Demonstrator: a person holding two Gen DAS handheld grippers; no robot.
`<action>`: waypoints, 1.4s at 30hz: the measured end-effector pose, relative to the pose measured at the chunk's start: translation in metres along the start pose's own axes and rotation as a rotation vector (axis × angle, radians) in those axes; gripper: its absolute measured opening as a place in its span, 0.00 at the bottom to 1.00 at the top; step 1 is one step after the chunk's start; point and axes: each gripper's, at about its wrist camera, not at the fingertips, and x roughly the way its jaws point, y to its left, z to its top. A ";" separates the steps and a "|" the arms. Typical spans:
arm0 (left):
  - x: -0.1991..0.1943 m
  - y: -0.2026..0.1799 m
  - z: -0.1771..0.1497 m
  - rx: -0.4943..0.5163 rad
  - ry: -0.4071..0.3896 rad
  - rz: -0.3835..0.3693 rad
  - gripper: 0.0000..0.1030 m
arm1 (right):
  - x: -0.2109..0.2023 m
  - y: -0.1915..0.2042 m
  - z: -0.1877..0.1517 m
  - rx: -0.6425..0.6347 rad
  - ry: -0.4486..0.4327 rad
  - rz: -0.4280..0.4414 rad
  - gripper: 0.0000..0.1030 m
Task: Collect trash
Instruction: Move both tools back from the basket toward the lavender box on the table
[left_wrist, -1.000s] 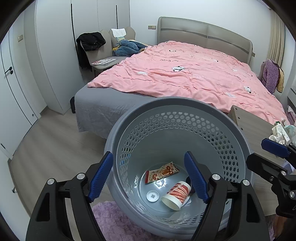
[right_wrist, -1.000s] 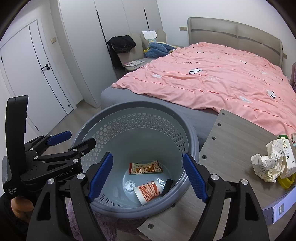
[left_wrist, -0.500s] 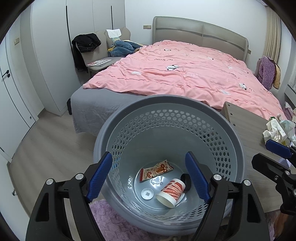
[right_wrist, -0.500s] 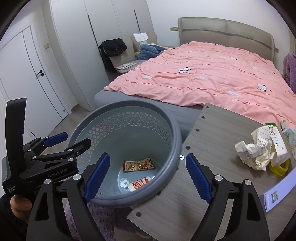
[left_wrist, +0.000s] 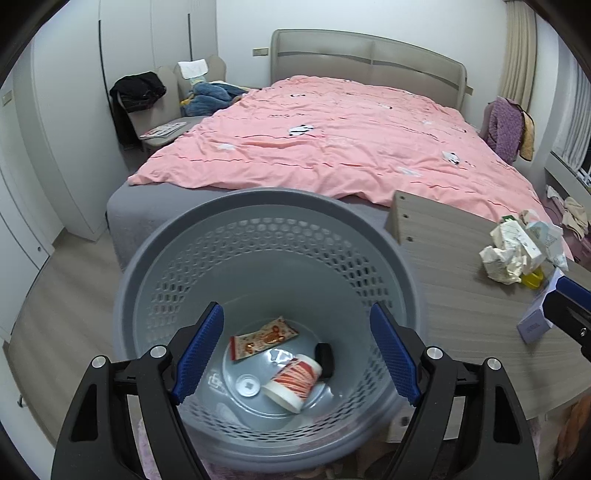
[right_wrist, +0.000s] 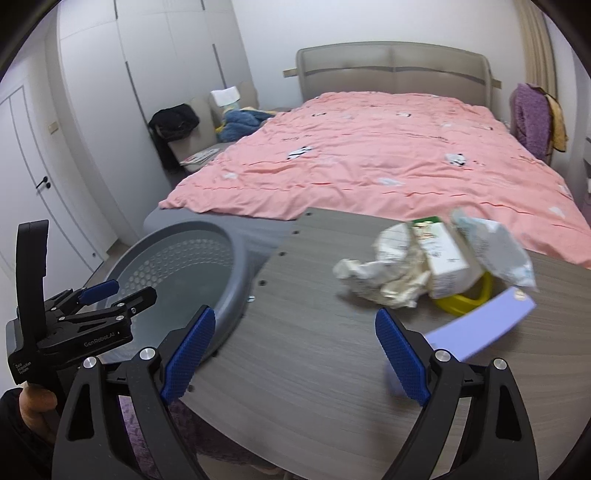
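Observation:
A grey perforated basket stands beside the wooden table. In it lie a snack wrapper, a paper cup on its side, a white lid and a small black piece. My left gripper hangs open over the basket with nothing between its fingers. My right gripper is over the table, its jaws opening and empty. Ahead of it sit crumpled paper, a carton, a plastic pack, a yellow ring and a lilac box.
A bed with a pink cover lies just behind the table and basket. A chair with dark clothes stands by the white wardrobe. A purple rug lies under the basket. A hand holds the left gripper.
My right gripper has swung right, from over the basket to over the table, and its jaws have widened. The left gripper has drifted right and stays above the basket.

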 end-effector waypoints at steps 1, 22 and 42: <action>0.000 -0.007 0.001 0.011 0.001 -0.008 0.76 | -0.004 -0.008 -0.001 0.008 -0.004 -0.013 0.85; -0.001 -0.095 0.001 0.160 0.011 -0.076 0.76 | 0.016 -0.081 -0.021 0.220 0.048 -0.243 0.90; 0.003 -0.107 0.000 0.168 0.020 -0.116 0.76 | -0.031 -0.135 -0.057 0.283 0.058 -0.452 0.91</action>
